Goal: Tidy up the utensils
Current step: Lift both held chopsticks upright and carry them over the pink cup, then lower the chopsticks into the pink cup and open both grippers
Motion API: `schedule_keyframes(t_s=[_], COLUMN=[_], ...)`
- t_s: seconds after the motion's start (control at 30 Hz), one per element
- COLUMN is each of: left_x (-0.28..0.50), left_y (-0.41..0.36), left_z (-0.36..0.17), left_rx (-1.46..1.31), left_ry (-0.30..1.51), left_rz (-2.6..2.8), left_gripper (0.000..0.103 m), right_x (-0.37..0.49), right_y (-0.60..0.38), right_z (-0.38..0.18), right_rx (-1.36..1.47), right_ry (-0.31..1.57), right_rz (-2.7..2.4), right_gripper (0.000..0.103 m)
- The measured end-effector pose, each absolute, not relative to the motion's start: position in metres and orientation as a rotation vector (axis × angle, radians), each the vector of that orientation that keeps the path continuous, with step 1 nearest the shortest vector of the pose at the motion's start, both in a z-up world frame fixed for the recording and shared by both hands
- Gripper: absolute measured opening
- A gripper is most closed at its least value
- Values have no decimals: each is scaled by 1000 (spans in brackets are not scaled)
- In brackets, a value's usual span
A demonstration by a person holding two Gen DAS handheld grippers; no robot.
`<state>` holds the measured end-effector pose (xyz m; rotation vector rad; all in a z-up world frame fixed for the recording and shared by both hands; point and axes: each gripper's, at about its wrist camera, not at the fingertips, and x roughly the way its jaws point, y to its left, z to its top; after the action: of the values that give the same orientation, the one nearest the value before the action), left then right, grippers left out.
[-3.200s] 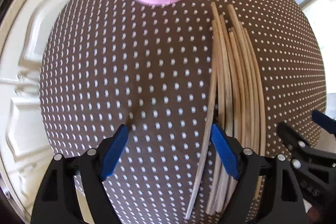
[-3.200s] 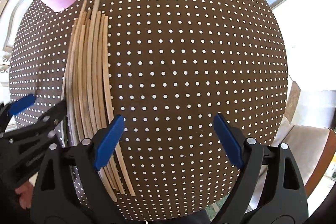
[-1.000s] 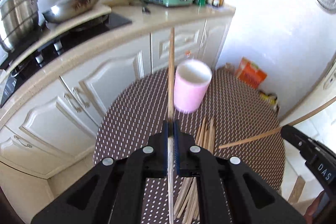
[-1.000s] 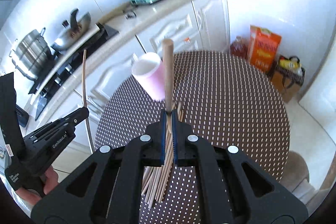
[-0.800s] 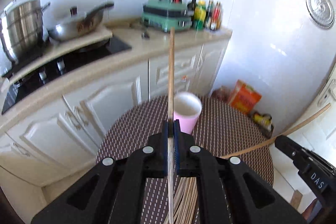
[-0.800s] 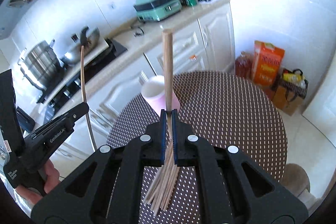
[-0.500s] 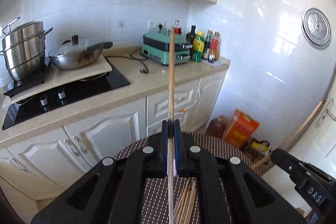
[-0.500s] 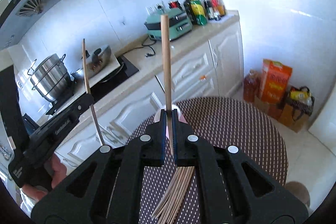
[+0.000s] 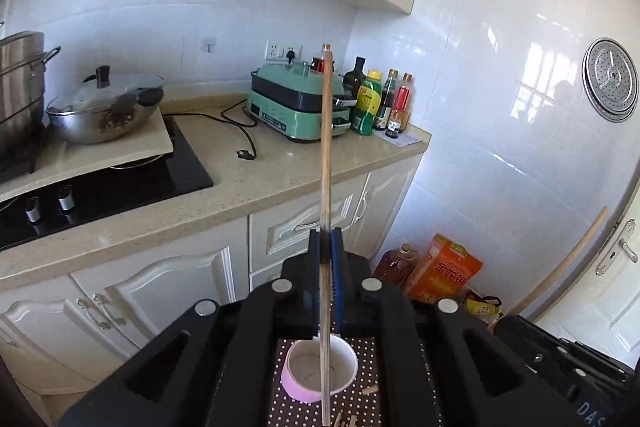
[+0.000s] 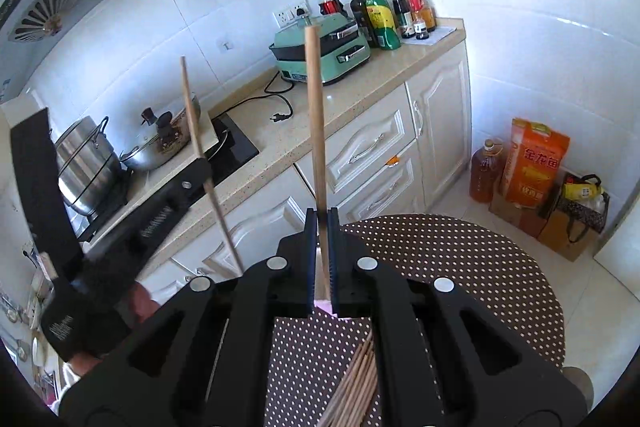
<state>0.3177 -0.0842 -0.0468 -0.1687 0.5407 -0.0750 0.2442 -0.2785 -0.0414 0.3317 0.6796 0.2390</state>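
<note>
My left gripper (image 9: pixel 326 233) is shut on a wooden chopstick (image 9: pixel 325 147) that stands upright, its lower end above the open pink cup (image 9: pixel 320 371) on the dotted brown table (image 9: pixel 370 367). My right gripper (image 10: pixel 321 215) is shut on another upright chopstick (image 10: pixel 316 115). A sliver of the pink cup (image 10: pixel 325 304) shows under its jaws. A bundle of several chopsticks (image 10: pixel 356 383) lies on the table (image 10: pixel 460 259). The left gripper with its chopstick (image 10: pixel 200 143) shows at the left in the right wrist view.
Behind the table runs a kitchen counter (image 9: pixel 224 191) with a hob, a wok (image 9: pixel 104 111), a green cooker (image 9: pixel 296 103) and bottles (image 9: pixel 380 99). An oil bottle (image 10: pixel 486 171), an orange bag (image 10: pixel 532 163) and a box stand on the floor by the wall.
Both grippers have risen higher above the table with their chopsticks. The left one now holds its chopstick over the pink cup's opening.
</note>
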Motion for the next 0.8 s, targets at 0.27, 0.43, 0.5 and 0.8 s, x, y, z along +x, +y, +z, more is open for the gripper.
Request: schedule_keyframes(t_s=[0.27, 0.43, 0.5, 0.8], left_x=[372, 391, 396, 395], left_y=[-81, -80, -81, -78], left_z=[-95, -121, -130, -172], left_rx=[-186, -183, -180, -151], left_ry=[607, 614, 624, 691], left_rz=[-92, -99, -100, -113], left_gripper=[6, 6, 6, 6], right_x=[292, 308, 313, 329], right_y=[-266, -262, -261, -253], right_z=[-69, -90, -101, -143], right_rx=[325, 315, 313, 312], right_ry=[758, 815, 842, 948], right_rz=[226, 218, 211, 213], right_gripper=[5, 5, 5, 5])
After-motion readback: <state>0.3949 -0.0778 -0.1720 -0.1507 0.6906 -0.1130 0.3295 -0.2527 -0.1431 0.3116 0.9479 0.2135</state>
